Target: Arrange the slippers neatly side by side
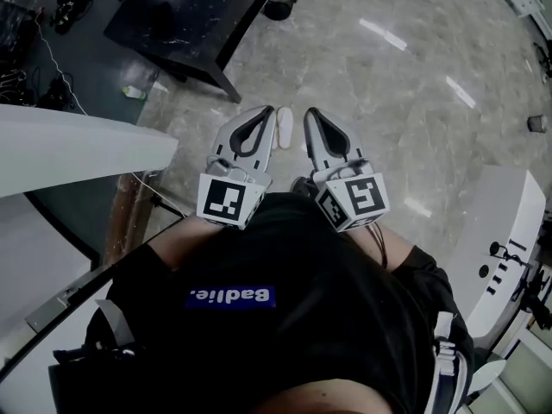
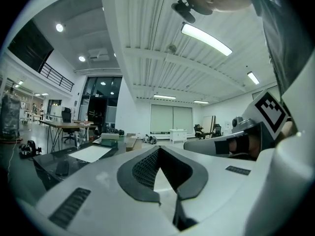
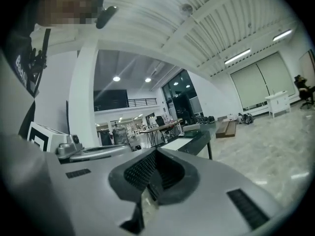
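One pale slipper [image 1: 285, 128] lies on the marble floor, seen in the head view through the gap between my two grippers. No second slipper shows in any view. Both grippers are held close against the black shirt, well above the floor, pointing forward. My left gripper [image 1: 266, 110] [image 2: 157, 150] has its jaw tips meeting, with nothing between them. My right gripper [image 1: 309, 112] [image 3: 155, 152] is shut as well and empty. Both gripper views look level across a large hall, not down at the floor.
A dark glossy table [image 1: 198, 15] stands ahead on the left, with a small bottle [image 1: 134, 91] on the floor by its leg. A white counter [image 1: 78, 145] runs along my left. White equipment [image 1: 509, 231] stands to my right.
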Motion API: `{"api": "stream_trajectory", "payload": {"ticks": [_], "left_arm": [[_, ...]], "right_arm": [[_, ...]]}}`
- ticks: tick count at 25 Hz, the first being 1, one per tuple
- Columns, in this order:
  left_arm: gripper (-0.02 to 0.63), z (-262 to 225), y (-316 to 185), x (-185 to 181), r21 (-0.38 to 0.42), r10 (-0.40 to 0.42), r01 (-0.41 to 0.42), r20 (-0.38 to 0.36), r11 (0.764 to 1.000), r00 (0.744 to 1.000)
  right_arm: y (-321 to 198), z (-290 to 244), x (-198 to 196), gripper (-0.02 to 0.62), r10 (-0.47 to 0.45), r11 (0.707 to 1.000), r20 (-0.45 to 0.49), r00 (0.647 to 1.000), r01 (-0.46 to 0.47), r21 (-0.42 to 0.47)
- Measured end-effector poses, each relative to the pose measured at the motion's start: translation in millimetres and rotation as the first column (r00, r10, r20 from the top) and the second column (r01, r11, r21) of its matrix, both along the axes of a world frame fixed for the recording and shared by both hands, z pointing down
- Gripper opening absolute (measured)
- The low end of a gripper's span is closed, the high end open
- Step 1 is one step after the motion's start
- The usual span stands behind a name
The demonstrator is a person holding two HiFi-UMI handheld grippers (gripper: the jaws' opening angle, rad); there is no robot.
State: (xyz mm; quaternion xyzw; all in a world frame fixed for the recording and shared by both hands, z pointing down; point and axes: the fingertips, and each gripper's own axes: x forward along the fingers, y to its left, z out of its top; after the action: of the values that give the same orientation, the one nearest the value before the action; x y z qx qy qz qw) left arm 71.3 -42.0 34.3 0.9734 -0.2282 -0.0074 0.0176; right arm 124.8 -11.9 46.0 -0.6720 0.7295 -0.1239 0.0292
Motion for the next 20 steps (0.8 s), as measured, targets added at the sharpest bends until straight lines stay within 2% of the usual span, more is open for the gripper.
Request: {"api": "stream_trajectory", "payload": {"ticks": [6, 12, 20], "left_arm": [[-0.014, -18, 7, -3, 0.024, -0.009, 0.009, -0.019, 1.000, 1.000], [-0.014, -7, 14, -8, 0.026, 0.003, -0.004, 0.019, 1.000, 1.000], [-0.014, -3, 10, -14, 0.030, -0.006, 0.006, 0.026, 1.000, 1.000]], "right_arm": [[0, -10, -23, -0.002, -0.046, 0.999, -0.063, 0.997, 0.046, 0.000], [0, -5, -36, -0.002, -0.068, 0.998, -0.084, 0.994, 0.068, -0.008], [-3, -2, -41, -0.002, -0.070, 0.998, -0.106, 0.992, 0.069, -0.009]]}}
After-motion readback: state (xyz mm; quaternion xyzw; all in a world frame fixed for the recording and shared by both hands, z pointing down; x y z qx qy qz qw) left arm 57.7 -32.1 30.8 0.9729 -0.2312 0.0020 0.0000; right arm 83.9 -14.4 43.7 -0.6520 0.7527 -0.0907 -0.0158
